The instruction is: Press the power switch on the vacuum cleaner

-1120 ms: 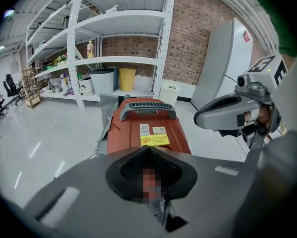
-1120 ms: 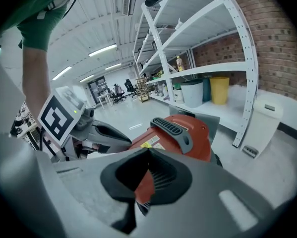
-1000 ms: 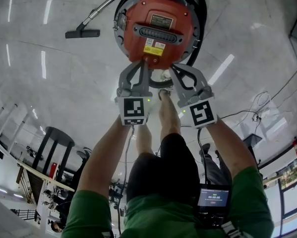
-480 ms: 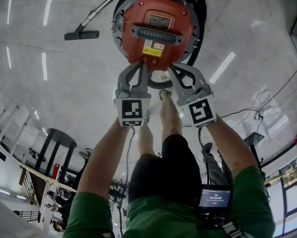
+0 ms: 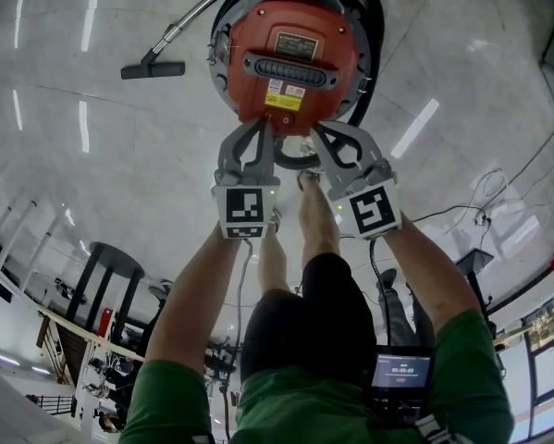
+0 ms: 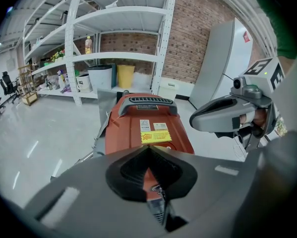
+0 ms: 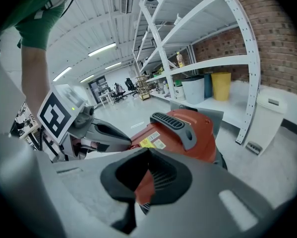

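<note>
The red vacuum cleaner (image 5: 290, 54) stands on the pale floor, with a black handle (image 5: 292, 67) across its top and yellow and white labels (image 5: 283, 96) near its near edge. My left gripper (image 5: 265, 126) is shut, its tip over that near edge just below the labels. My right gripper (image 5: 316, 129) is shut too, at the rim a little to the right. In the left gripper view the left gripper (image 6: 148, 148) points at the red lid (image 6: 150, 128). The right gripper (image 7: 148, 150) faces the handle (image 7: 175, 127). I cannot make out the switch.
A black hose (image 5: 375, 26) curls round the vacuum's right side. A metal wand with a floor nozzle (image 5: 153, 68) lies to the left. My feet (image 5: 306, 181) stand just behind the grippers. White shelving (image 6: 123, 57) and a grey cabinet (image 6: 222, 66) rise beyond. Cables (image 5: 485, 197) trail at the right.
Almost nothing: both grippers stay shut at the vacuum's near edge, and the view has shifted only slightly.
</note>
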{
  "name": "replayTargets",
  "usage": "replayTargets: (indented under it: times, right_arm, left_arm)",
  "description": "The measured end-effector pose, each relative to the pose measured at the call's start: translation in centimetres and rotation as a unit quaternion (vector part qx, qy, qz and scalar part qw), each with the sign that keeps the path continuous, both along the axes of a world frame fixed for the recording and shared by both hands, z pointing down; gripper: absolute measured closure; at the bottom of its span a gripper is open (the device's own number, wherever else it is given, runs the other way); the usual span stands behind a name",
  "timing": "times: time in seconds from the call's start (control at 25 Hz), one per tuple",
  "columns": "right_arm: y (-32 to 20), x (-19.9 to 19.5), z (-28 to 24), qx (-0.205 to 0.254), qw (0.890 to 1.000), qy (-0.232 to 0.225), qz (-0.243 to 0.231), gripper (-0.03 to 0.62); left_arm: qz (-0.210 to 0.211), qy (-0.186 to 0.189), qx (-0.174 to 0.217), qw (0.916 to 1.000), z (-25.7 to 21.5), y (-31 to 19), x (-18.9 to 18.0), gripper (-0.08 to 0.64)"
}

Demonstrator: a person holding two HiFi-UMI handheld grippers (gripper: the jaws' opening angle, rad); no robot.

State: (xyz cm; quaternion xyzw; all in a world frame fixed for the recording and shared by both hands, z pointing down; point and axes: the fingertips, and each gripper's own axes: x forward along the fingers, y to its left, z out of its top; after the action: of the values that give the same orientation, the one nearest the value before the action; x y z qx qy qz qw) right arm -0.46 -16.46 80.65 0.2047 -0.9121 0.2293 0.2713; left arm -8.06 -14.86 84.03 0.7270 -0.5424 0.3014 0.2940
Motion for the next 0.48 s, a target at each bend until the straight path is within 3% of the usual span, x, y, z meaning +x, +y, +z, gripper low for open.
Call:
replayTargets:
  times: [0.48]
  right_arm:
    - [-0.33,0.81,-0.32,0.004,1.0,-0.001,0.005,0.589]
  left_arm:
    - [-0.008,-0.009,-0.019,0.9997,0.56,0.02,-0.25,0.551]
